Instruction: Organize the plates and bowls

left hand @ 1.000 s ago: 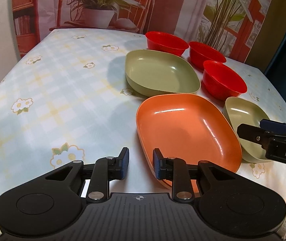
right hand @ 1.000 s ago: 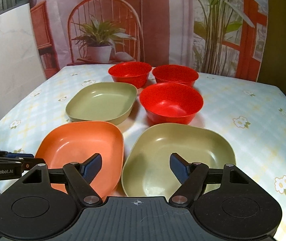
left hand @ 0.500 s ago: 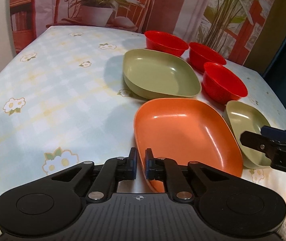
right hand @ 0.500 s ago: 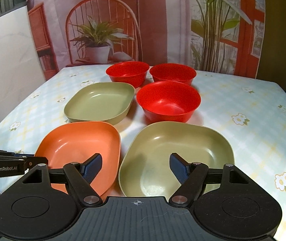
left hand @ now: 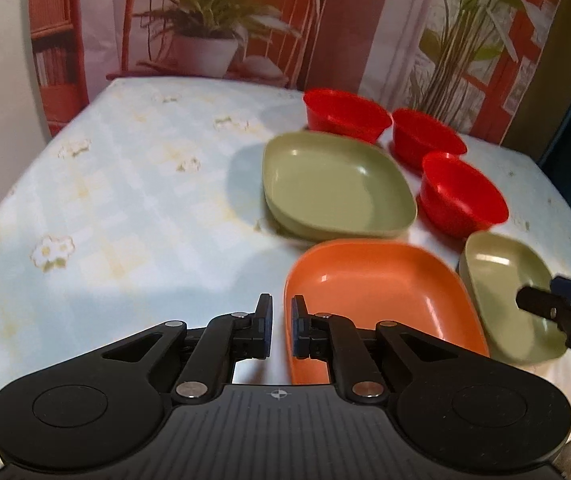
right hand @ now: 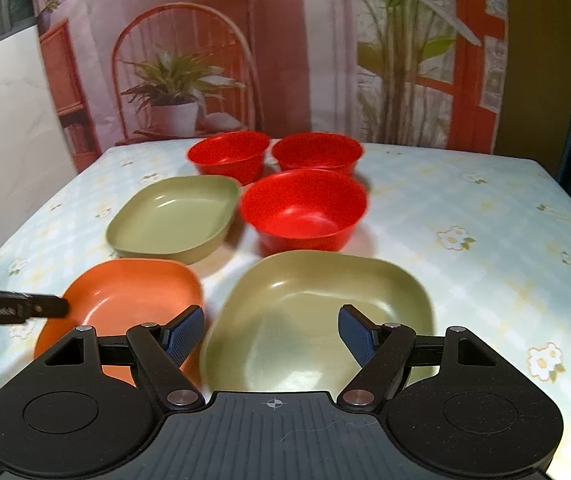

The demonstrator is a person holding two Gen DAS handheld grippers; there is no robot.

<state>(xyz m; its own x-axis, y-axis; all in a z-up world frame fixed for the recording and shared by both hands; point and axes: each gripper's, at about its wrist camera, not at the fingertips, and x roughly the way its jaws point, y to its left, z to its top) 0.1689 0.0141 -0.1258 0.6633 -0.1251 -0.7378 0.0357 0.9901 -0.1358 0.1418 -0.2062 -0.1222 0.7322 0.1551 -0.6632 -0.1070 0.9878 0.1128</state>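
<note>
An orange plate (left hand: 381, 300) lies at the table's near edge; it also shows in the right wrist view (right hand: 125, 300). My left gripper (left hand: 279, 320) is shut on its near left rim. A green plate (left hand: 337, 190) lies behind it, and another green plate (right hand: 317, 320) lies to its right. My right gripper (right hand: 271, 332) is open, its fingers spread above the near rim of that right green plate. Three red bowls (right hand: 303, 210) (right hand: 227, 156) (right hand: 317, 154) stand behind the plates.
The table has a pale blue checked flower cloth (left hand: 125, 200). A backdrop printed with a chair and potted plants (right hand: 173, 92) hangs behind the far edge. A white wall (right hand: 1, 120) stands to the left.
My left gripper has closed from open onto the orange plate's rim and tipped upward. The right gripper has stayed open and pulled back a little.
</note>
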